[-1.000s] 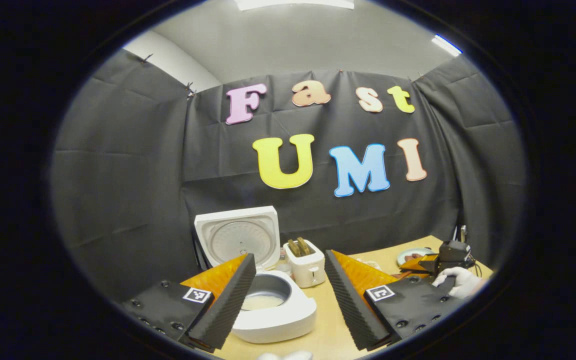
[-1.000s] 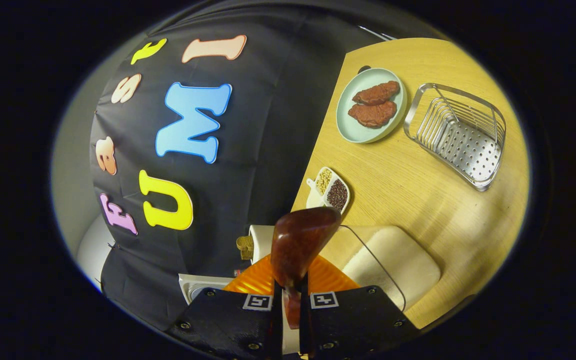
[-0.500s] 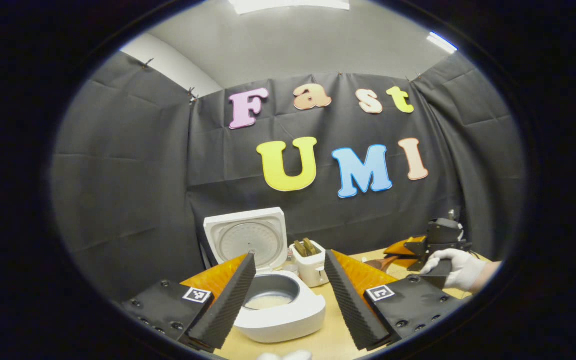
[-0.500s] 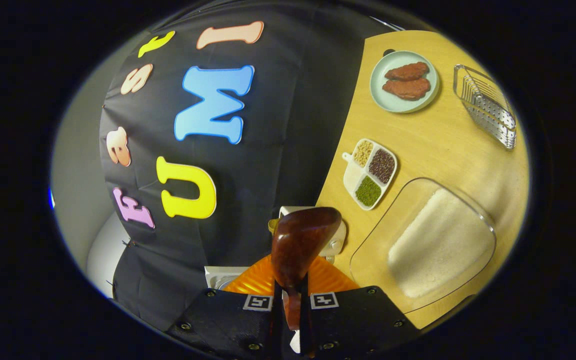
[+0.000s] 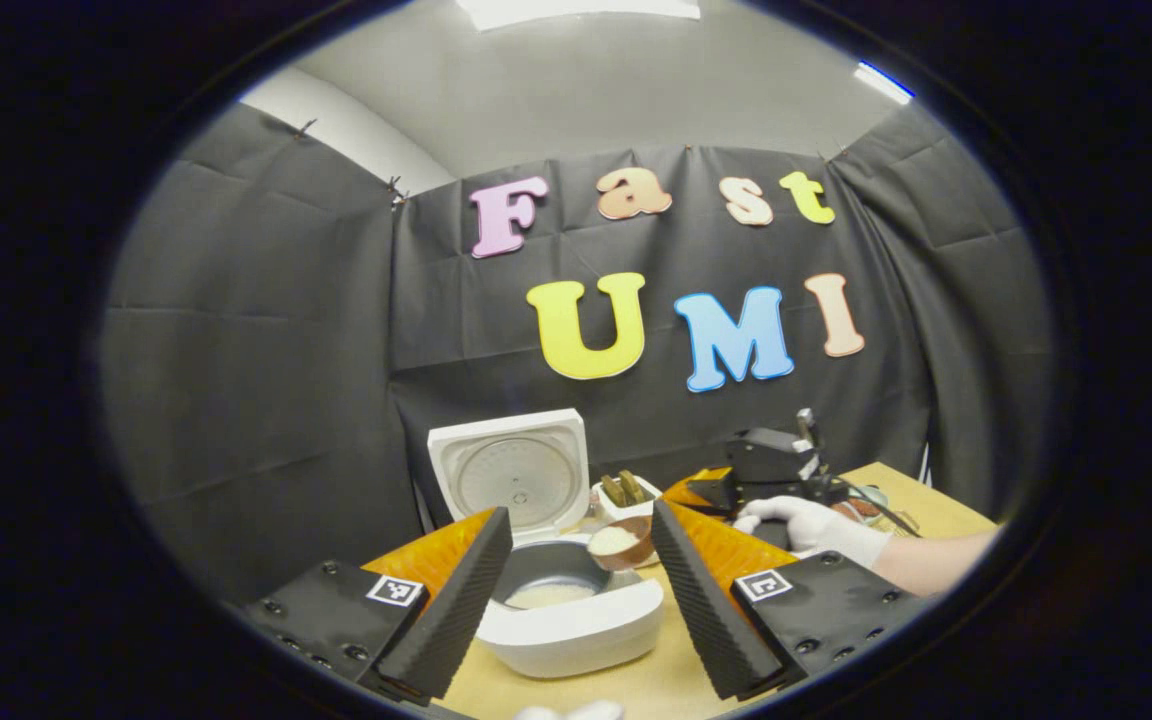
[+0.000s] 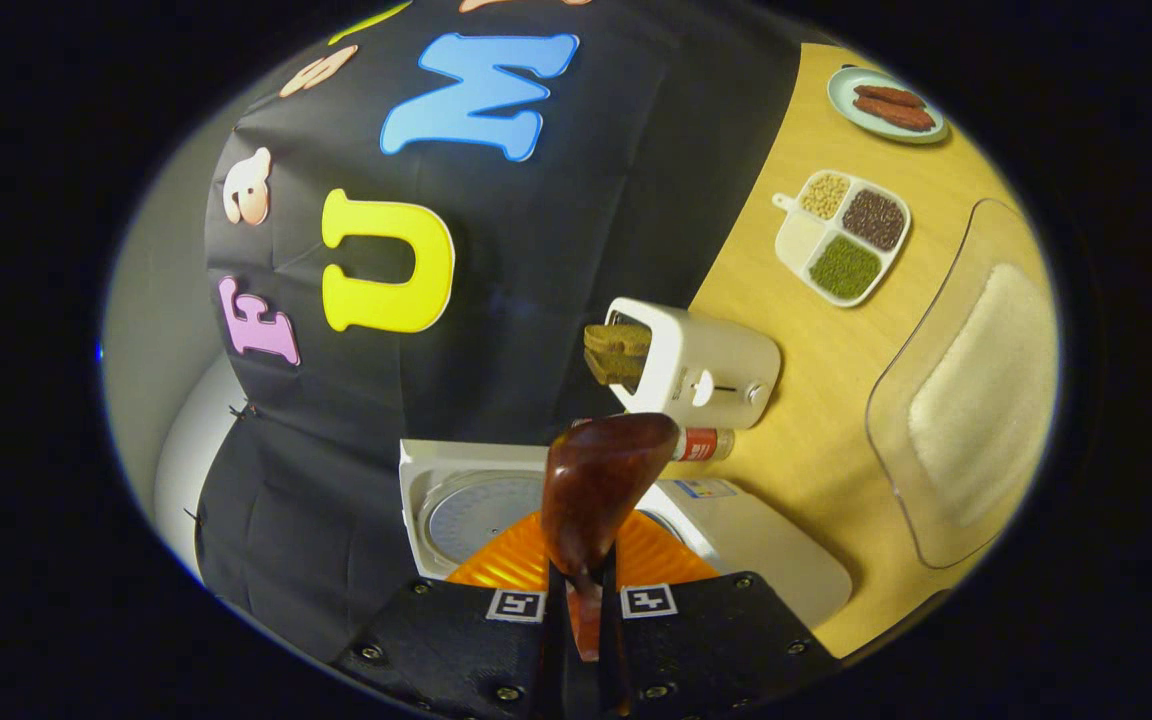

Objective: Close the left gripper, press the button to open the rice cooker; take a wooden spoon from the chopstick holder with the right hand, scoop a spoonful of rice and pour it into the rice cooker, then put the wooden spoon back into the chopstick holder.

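On the left, the left gripper [image 5: 576, 590] hangs with jaws wide apart and empty before the open rice cooker [image 5: 566, 610]. The right gripper [image 6: 582, 625] clamps the wooden spoon [image 5: 621, 545] by its stiff, smooth handle, the rice-filled bowl over the pot; loose grains probably spill if it tilts.

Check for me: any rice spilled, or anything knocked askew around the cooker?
Nothing stands out. The rice cooker sits open with its lid upright, and the wooden spoon, loaded with rice, is held level over its pot by the right gripper. The table around it shows no stray grains.
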Action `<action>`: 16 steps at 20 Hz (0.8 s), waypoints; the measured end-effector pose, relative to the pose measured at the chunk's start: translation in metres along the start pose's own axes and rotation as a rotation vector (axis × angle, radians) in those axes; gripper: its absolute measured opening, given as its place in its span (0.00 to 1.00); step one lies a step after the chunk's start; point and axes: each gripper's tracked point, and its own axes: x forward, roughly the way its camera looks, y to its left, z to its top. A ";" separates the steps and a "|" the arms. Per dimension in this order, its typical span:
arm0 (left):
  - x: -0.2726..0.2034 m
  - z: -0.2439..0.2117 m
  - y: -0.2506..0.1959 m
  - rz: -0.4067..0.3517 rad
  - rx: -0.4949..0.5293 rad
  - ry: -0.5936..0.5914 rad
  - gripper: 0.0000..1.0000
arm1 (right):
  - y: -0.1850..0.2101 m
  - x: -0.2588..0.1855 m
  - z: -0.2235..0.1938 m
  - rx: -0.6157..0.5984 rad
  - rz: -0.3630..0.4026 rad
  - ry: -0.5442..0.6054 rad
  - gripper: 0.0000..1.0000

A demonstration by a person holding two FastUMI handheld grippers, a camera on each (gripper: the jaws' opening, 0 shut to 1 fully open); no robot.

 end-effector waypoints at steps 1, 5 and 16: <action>-0.001 -0.001 0.002 0.004 -0.006 -0.002 0.99 | 0.001 0.010 -0.011 -0.031 -0.012 0.016 0.13; -0.003 -0.007 0.005 0.027 -0.027 0.002 0.96 | 0.010 0.042 -0.052 -0.092 -0.022 0.083 0.13; -0.011 -0.043 0.029 0.126 -0.048 0.067 0.97 | 0.002 0.074 -0.058 -0.489 -0.126 0.033 0.13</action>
